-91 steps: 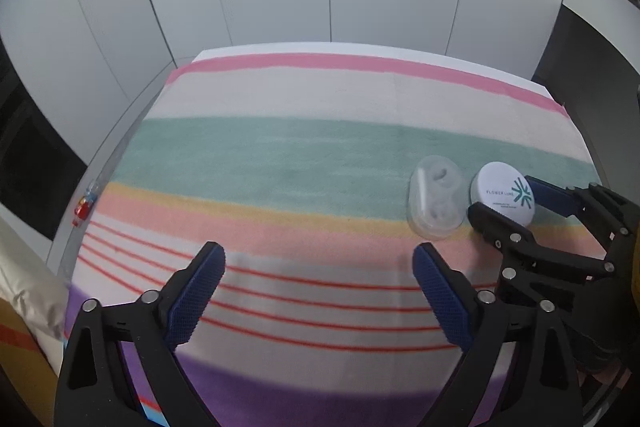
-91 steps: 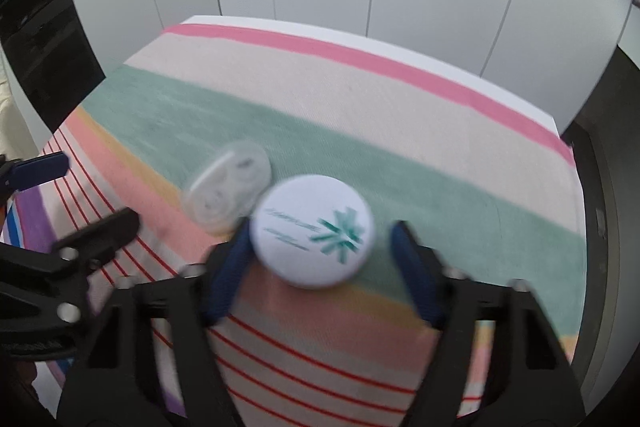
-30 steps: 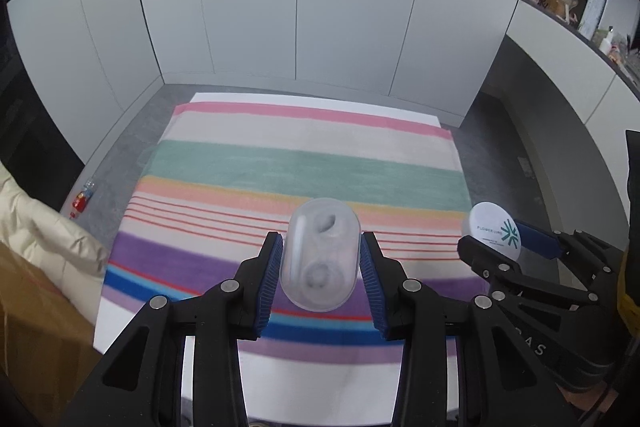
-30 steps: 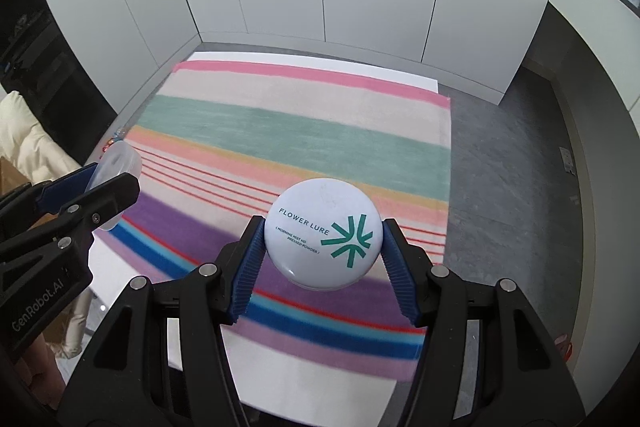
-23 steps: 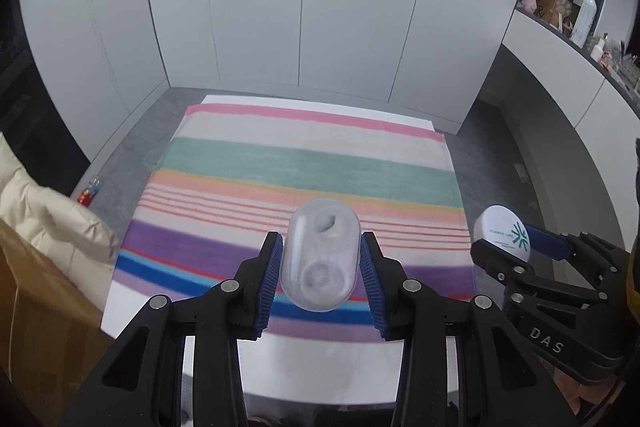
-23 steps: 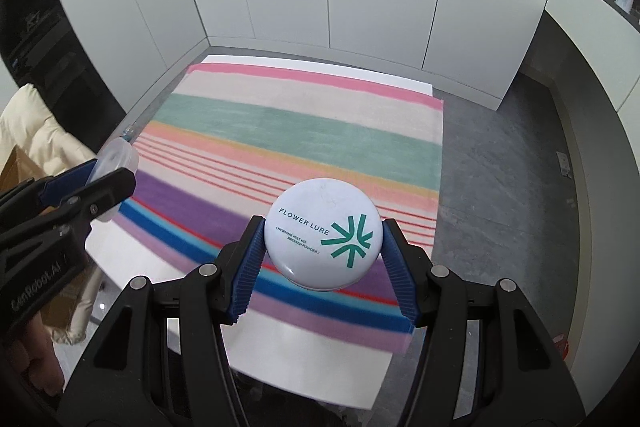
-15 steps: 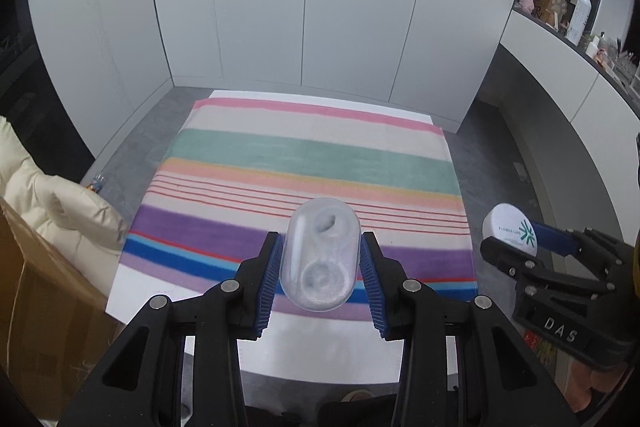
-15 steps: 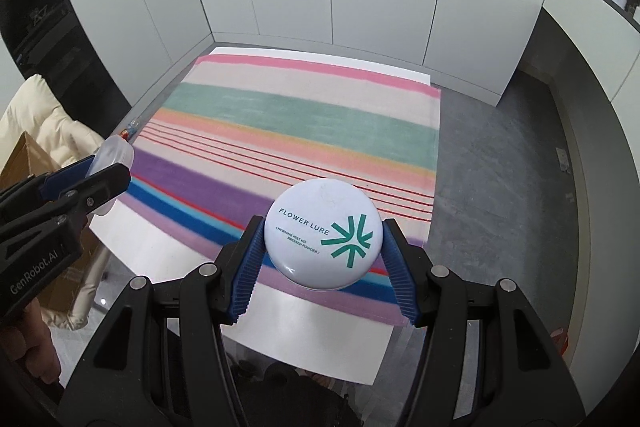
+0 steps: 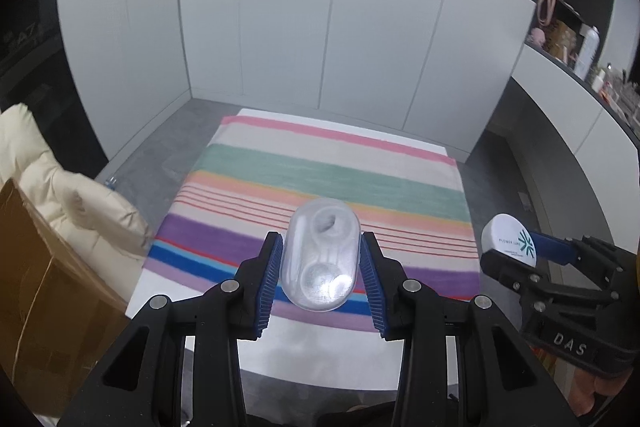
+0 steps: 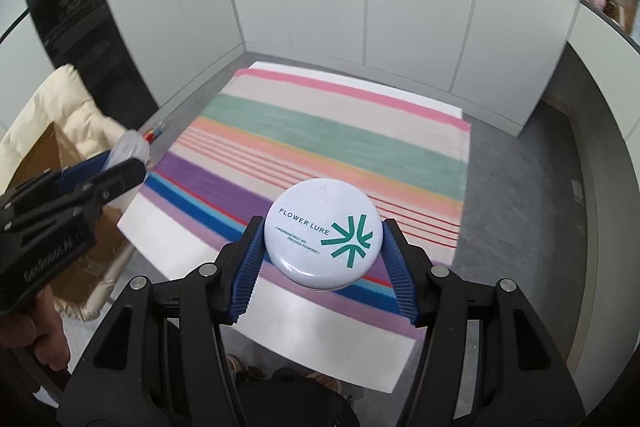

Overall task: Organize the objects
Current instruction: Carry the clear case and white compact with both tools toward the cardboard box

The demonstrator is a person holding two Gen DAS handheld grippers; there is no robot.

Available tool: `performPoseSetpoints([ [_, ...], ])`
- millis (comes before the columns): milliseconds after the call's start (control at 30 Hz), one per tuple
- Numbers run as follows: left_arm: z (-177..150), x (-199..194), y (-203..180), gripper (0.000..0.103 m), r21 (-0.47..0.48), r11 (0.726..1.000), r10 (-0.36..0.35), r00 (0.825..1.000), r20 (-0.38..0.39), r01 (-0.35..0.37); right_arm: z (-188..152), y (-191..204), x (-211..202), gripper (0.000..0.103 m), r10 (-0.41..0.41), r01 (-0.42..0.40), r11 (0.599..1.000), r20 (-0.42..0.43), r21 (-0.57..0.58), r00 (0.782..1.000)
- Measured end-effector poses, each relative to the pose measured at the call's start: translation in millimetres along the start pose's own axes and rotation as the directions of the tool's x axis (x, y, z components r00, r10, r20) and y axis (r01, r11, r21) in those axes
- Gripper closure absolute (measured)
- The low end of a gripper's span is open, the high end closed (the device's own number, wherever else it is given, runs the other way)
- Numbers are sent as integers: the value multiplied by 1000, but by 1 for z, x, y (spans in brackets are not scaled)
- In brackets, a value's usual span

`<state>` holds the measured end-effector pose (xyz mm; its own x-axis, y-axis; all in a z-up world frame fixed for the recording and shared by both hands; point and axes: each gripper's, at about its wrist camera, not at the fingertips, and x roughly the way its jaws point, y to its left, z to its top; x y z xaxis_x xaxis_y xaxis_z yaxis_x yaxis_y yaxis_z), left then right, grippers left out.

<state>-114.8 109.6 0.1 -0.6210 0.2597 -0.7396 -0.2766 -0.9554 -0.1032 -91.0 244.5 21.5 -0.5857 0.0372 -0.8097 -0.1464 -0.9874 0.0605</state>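
Observation:
My left gripper (image 9: pixel 320 279) is shut on a clear oval plastic case (image 9: pixel 320 255) and holds it high above the striped cloth (image 9: pixel 320 179). My right gripper (image 10: pixel 322 263) is shut on a round white compact (image 10: pixel 322 233) printed "FLOWER LURE" with a green mark, also well above the cloth (image 10: pixel 332 143). The compact shows at the right of the left wrist view (image 9: pixel 508 241). The clear case shows at the left of the right wrist view (image 10: pixel 128 149).
The striped cloth lies on a white table (image 9: pixel 320 363) standing on a grey floor. A cardboard box (image 9: pixel 44 291) with a cream padded jacket (image 9: pixel 68 199) sits to the left. White cupboard doors (image 9: pixel 320 47) stand behind. A shelf with items (image 9: pixel 580 51) is at the right.
Three seconds ago both objects lay on the cloth and the left gripper was open. Since one second ago both grippers have risen and drawn back, each holding its object.

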Motion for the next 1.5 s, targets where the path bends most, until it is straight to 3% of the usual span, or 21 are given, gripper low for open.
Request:
performPoseSetpoints([
  [867,-18,-32,118,63,-146,982,126,992,24,-121,41,121,30,43,120,-117,981,10,-155,993],
  [1500,-36,-70,200,63,-267,934,259,965,45,-238,51,211,40,43,218,-210,938,-3,-275,976],
])
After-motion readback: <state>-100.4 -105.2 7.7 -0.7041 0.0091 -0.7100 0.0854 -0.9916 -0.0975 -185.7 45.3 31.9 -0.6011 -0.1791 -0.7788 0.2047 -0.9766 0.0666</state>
